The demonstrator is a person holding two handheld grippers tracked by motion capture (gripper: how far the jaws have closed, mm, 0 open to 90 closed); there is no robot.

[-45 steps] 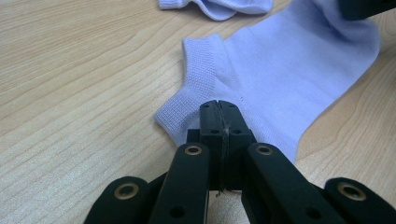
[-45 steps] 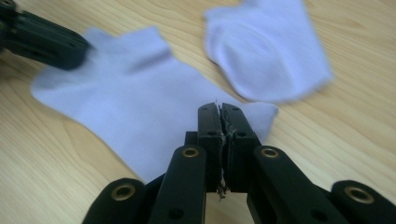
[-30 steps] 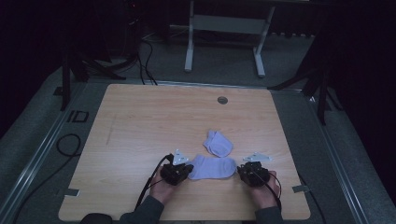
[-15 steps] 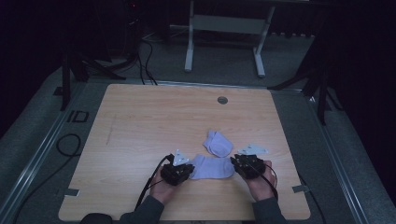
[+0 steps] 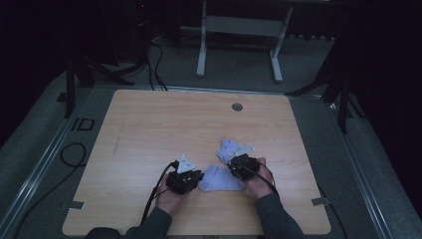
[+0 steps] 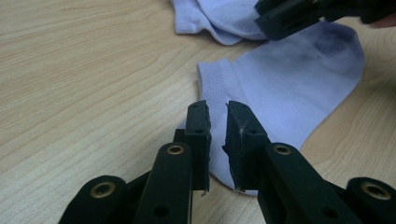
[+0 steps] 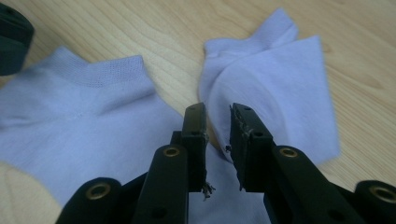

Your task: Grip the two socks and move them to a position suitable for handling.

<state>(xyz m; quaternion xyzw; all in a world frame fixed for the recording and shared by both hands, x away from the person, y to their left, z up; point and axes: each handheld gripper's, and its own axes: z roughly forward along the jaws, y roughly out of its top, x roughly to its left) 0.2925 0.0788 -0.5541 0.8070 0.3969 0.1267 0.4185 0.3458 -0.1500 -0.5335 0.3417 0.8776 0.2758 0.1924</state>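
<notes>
High view shows the wooden table across the middle of the frame, with a small round grommet near its far edge and a person's forearms entering from the bottom. Low and right of centre lie two pale lilac socks: the near sock spread flat between the two hands, and the far sock just above it in the frame, close beside it or touching.

Left gripper sits at the left end of the near sock. In the left gripper view its jaws stand narrowly apart, low over the sock's cuff corner, with no cloth visibly between them. Right gripper sits at the upper right of the near sock, where the two socks meet. In the right gripper view its jaws are also narrowly parted, poised above the gap where the far sock's edge comes near the near sock; whether fabric is caught I cannot tell.

My judgement of the risk: closing here, the right jaws could pinch both socks at once, since their edges lie so near, dragging the wrong one along. The left jaws could close on only the cuff's rim and slip off, or scrape the tabletop.
</notes>
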